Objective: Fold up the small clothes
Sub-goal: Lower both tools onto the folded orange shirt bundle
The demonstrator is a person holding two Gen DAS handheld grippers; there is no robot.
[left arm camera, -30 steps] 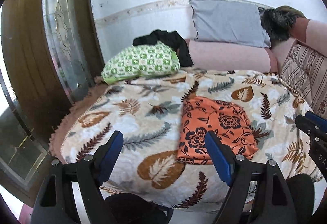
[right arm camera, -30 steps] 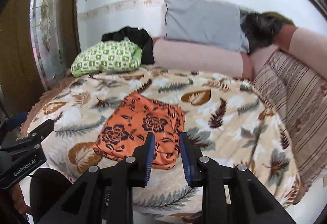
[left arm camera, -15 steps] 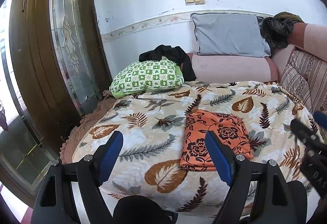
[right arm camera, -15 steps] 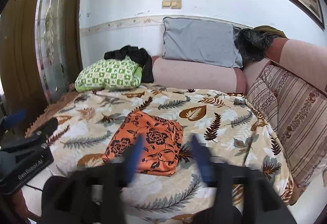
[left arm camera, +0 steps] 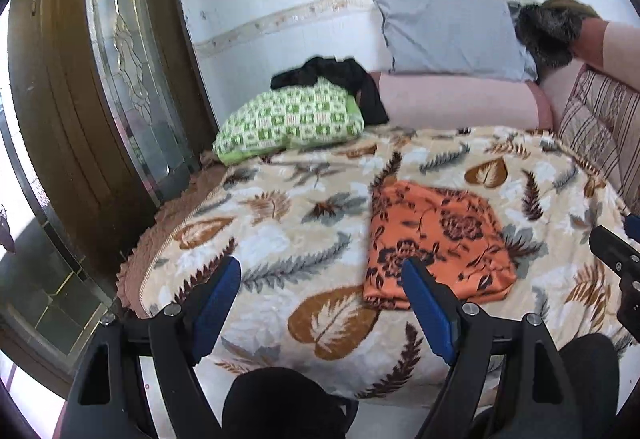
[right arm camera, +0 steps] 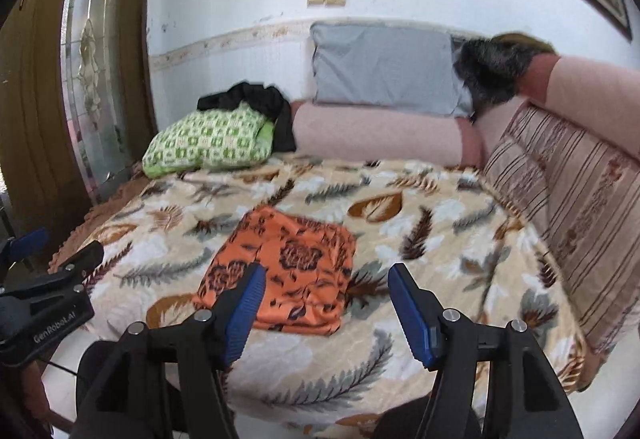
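Note:
An orange cloth with dark flower print lies folded into a flat rectangle on the leaf-patterned blanket; it also shows in the right wrist view. My left gripper is open and empty, held back above the bed's near edge, left of the cloth. My right gripper is open and empty, held back from the cloth's near edge. The right gripper's tip shows at the left view's right edge.
A green checked pillow with a black garment lies at the bed's far left. A grey pillow and pink bolster line the back wall. A striped cushion runs along the right. A wooden door stands left.
My right gripper has opened from nearly shut to wide open. Both grippers pulled back from the bed, then the left one came a little closer again. The cloth has not moved.

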